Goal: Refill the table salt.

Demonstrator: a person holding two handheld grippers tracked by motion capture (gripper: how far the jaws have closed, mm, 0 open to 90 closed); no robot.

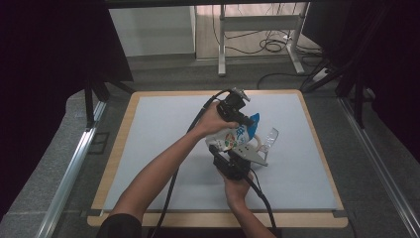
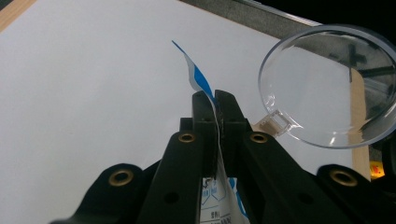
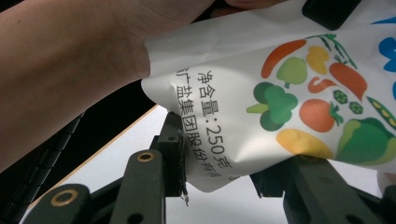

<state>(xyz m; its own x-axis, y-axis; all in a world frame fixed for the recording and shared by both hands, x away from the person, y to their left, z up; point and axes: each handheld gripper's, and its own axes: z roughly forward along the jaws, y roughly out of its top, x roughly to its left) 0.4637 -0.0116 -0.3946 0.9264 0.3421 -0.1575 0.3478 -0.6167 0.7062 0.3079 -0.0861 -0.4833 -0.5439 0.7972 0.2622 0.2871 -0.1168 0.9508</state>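
Observation:
A white pouch (image 1: 232,139) printed with vegetables and a blue top hangs in the air over the middle of the mat, held between my two grippers. My left gripper (image 1: 246,120) comes in from above and is shut on the pouch's thin blue-and-white top edge (image 2: 198,77), which stands up out of the jaws (image 2: 217,100). My right gripper (image 1: 229,151) is below, shut on the pouch's full lower end (image 3: 261,93); its left pad (image 3: 179,156) presses the pouch's side and the other jaw is partly hidden behind it. A clear round plastic cup (image 1: 269,138) (image 2: 327,84) lies just right of the pouch.
The pale grey mat (image 1: 163,134) covers a wooden table (image 1: 119,144) with open room left, right and behind the hands. A person's left forearm (image 3: 70,60) crosses close to the right gripper. Desk legs and cables (image 1: 267,44) lie on the floor beyond the table.

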